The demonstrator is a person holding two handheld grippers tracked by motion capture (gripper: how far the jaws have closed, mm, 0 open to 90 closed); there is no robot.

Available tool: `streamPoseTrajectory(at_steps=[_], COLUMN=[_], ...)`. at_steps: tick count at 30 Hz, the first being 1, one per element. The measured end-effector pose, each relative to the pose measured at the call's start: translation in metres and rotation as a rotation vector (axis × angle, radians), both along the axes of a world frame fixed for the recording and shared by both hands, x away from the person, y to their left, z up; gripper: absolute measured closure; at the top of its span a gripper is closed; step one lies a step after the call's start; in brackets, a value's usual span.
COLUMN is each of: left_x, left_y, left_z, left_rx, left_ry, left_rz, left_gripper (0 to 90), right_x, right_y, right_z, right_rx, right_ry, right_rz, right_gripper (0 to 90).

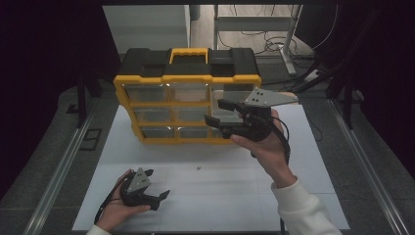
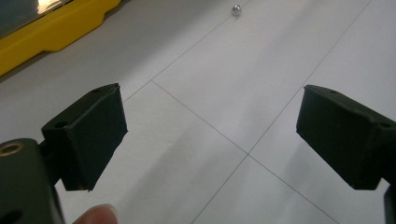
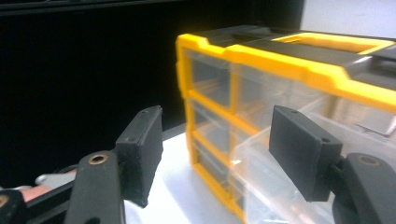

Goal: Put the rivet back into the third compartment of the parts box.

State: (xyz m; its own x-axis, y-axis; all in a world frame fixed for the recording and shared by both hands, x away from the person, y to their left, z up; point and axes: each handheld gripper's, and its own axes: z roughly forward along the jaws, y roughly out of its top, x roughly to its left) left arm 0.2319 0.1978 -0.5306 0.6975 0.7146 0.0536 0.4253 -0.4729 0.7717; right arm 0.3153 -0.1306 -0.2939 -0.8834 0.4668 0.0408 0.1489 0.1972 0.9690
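Organizer: yellow-and-black drawer cabinet [image 1: 188,95] stands upright at the table's far middle.
Right gripper [image 1: 222,113]: jaws apart, at the cabinet's right column, a clear drawer [image 3: 261,182] between them, contact unclear.
Left gripper [image 1: 157,187]: jaws apart, holding nothing, low at near left.
Small metal bit [image 1: 198,168]: lies mid-table.
Surface: white gridded table [image 1: 303,161]; dark room around.

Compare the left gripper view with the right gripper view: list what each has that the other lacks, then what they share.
Left gripper view alone: the small metal ball lying on the white table with its thin grid lines, and a fingertip at the bottom edge.

Right gripper view alone: the organizer's clear drawers, one pulled partly out, its yellow handle and the dark background.

Shared: the yellow drawer organizer, a corner of it in the left view, the white table, and each gripper's own black jaws, standing open and empty.
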Motion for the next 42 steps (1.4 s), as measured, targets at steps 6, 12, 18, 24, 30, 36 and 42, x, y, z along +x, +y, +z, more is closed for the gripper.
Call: streamPoseTrajectory(at_steps=[6, 12, 18, 24, 30, 36, 42], left_x=[0.0, 0.0, 0.0, -0.001, -0.001, -0.001, -0.001], left_y=[0.0, 0.0, 0.0, 0.0, 0.0, 0.0, 0.0], left_z=[0.0, 0.0, 0.0, 0.0, 0.001, 0.001, 0.001], left_rx=[-0.001, -0.007, -0.001, -0.007, -0.01, -0.009, -0.008], left_ry=[-0.001, -0.002, -0.003, -0.004, -0.006, -0.008, -0.008], left_rz=[0.002, 0.005, 0.002, 0.005, 0.007, 0.005, 0.004], left_gripper=[9.0, 9.0, 9.0, 9.0, 9.0, 9.0, 9.0], right_x=[-0.008, -0.011, -0.012, -0.012, -0.011, -0.01, -0.008], right_y=[0.006, 0.012, 0.016, 0.022, 0.028, 0.032, 0.035], right_z=[-0.008, -0.021, -0.035, -0.055, -0.07, -0.083, -0.096], right_rx=[-0.023, -0.04, -0.08, -0.124, -0.159, -0.189, -0.217], right_ry=[0.01, 0.03, 0.04, 0.053, 0.075, 0.095, 0.115], right_rz=[0.062, 0.087, 0.091, 0.1, 0.103, 0.106, 0.101], right_gripper=[35.7, 35.7, 35.3, 35.0, 34.7, 34.5, 33.9])
